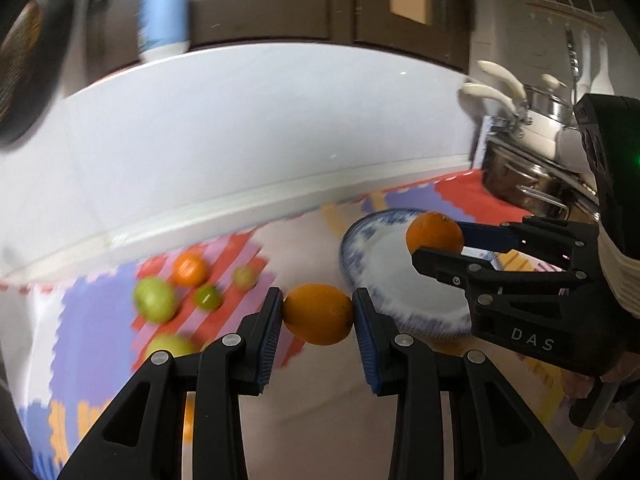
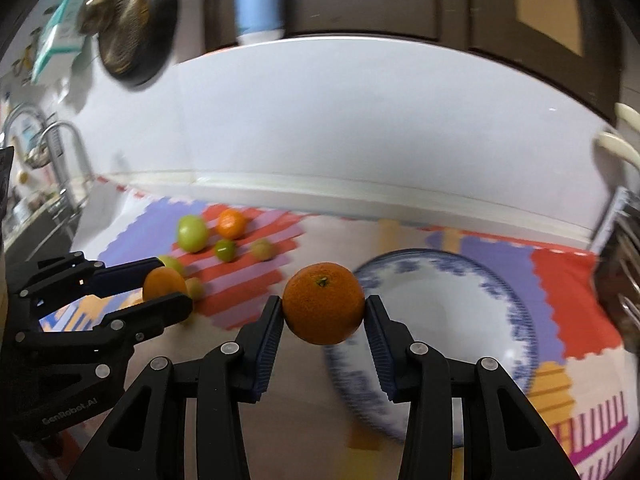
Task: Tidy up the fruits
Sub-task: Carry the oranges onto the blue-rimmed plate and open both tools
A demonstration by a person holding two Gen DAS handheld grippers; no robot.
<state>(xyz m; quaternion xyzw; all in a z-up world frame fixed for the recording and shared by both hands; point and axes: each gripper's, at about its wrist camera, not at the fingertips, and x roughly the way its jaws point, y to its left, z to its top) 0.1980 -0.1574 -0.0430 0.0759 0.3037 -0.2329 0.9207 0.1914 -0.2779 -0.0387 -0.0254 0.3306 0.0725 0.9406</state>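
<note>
A round, smooth-skinned orange fruit (image 1: 318, 314) is held between the two ribbed pads of the left gripper (image 1: 318, 316), which is closed to about the fruit's width, the pads pressing at its widest part on opposite sides. A second round orange with a pebbled skin and a green stem scar (image 2: 324, 303) is held the same way by the right gripper (image 2: 325, 312), stem scar turned up and toward the wall, the pads seated at its equator. Both fruits are judged light and fairly firm, with a rind that yields slightly under pressure; the rounded, waxy skin can roll out of a loose pinch, so the grip is best kept across the widest girth, and squeezing hard enough to bruise is to be avoided. Just beyond and below the right gripper's fruit lies the round white porcelain plate with a blue patterned rim (image 2: 516, 312); seen from the left wrist, it sits ahead and to the right of the left gripper, with the right gripper's orange poised over its rim. The plate is hard and breakable, so fruit is better lowered than dropped. Farther ahead and to the left, on the colourful patterned mat (image 1: 100, 312), the loose fruits are grouped: a large green one (image 1: 154, 300), a small green one (image 1: 208, 297), another orange (image 1: 190, 269) and a pale yellowish one (image 1: 245, 277).
</note>
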